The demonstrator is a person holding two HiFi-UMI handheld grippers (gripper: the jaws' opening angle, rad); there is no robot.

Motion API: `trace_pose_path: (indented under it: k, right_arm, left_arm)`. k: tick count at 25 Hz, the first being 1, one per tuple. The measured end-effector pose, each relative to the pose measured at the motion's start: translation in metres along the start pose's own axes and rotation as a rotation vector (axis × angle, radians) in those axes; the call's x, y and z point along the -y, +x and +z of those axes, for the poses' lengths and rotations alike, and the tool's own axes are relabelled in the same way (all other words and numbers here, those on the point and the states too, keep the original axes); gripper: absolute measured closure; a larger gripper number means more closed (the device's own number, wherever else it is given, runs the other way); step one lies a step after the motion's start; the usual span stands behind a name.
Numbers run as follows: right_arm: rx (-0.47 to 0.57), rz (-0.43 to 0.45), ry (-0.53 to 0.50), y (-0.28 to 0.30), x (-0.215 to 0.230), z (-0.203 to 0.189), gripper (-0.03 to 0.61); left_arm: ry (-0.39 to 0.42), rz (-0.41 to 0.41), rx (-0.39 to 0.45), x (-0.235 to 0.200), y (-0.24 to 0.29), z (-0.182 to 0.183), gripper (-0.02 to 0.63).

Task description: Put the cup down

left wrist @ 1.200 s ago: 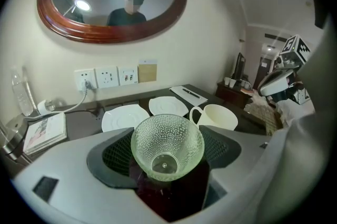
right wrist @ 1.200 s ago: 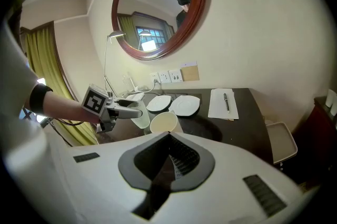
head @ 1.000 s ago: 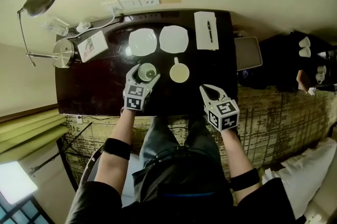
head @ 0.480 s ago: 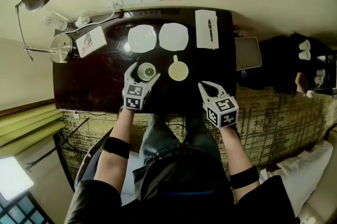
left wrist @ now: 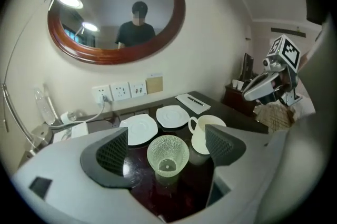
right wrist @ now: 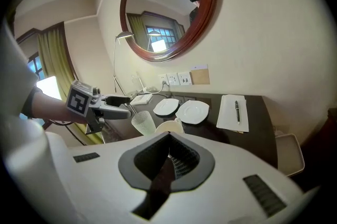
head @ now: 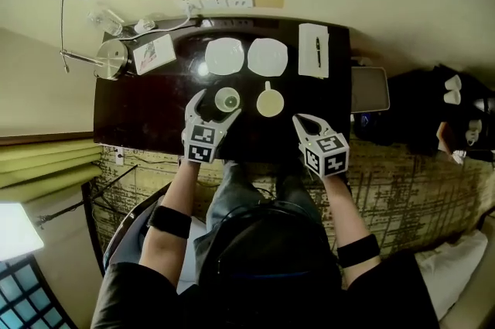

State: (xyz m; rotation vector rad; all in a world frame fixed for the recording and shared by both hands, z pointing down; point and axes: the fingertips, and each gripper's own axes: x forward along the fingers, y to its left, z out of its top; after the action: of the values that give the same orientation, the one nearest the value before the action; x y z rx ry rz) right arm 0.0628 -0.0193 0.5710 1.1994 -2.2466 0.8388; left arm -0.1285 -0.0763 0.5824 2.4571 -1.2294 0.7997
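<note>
Head view: your left gripper (head: pixel 216 104) sits over the tabletop (head: pixel 139 118), with the cup (head: pixel 227 98) upright between its fingers.

Left gripper view: the fingers (left wrist: pixel 113 152) are wide apart, have just been opening, and touch nothing.

Right gripper view: your right gripper (right wrist: pixel 171 157) has its fingers together, empty.

Two plates (head: pixel 225 56), one glass (head: pixel 227 99), one mug (head: pixel 270 104), one notepad (head: pixel 311 63), one pen (head: pixel 318 53).
</note>
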Motion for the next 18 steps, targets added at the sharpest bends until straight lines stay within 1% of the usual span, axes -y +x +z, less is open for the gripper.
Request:
trace_pose_path:
  k: [3, 5, 11, 14, 17, 18]
  right_arm:
    - [0.007, 0.019, -0.019, -0.002, -0.004, 0.009, 0.574]
    - [0.012, 0.029, -0.029, 0.000, -0.005, 0.011, 0.574]
    - [0.019, 0.074, -0.076, 0.007, -0.022, 0.024, 0.574]
    - [0.023, 0.089, -0.092, 0.008, -0.032, 0.025, 0.574]
    - [0.038, 0.093, -0.106, 0.008, -0.037, 0.031, 0.574]
    - [0.038, 0.095, -0.105, 0.007, -0.039, 0.032, 0.574]
  left_arm:
    - [-0.006, 0.032, 0.017, 0.005, -0.022, 0.016, 0.211]
    - [-0.019, 0.048, 0.023, 0.007, -0.036, 0.022, 0.264]
    - [-0.067, 0.111, 0.032, 0.008, -0.073, 0.024, 0.461]
    - [-0.094, 0.137, 0.036, 0.010, -0.091, 0.024, 0.523]
    - [-0.095, 0.151, 0.013, 0.012, -0.099, 0.024, 0.598]
    - [-0.098, 0.151, 0.006, 0.012, -0.100, 0.025, 0.612]
